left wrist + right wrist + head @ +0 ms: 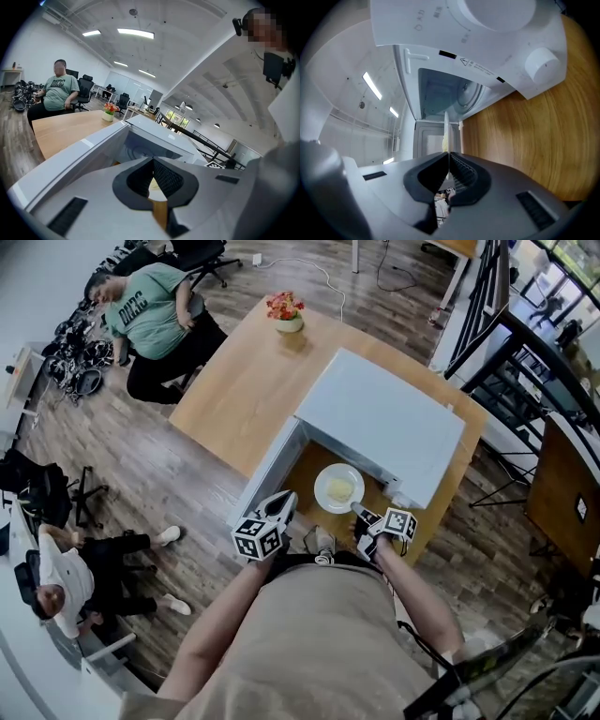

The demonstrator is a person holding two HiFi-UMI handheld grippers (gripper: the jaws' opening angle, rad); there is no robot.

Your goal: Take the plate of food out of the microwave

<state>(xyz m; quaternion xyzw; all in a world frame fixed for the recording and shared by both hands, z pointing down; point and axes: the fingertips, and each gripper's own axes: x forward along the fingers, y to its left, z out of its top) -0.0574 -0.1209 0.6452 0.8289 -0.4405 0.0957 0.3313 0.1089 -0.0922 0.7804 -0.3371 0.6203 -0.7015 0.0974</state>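
A white plate [337, 488] with yellow food on it sits over the wooden table [239, 399], just in front of the white microwave [384, 418]. The microwave's door [267, 470] hangs swung out to the left. My right gripper [359, 513] is shut on the plate's near right rim. In the right gripper view the plate [446, 131] shows edge-on, pinched between the pads, with the microwave [478, 37] cavity behind it. My left gripper [286, 501] is beside the door, left of the plate, with its jaws shut and nothing in them [152, 160].
A vase of flowers [286, 313] stands at the table's far end. A person in a green shirt [155, 310] sits beyond the table's left corner. Another person [84, 568] sits on the floor at the left. A dark desk [562, 484] stands at the right.
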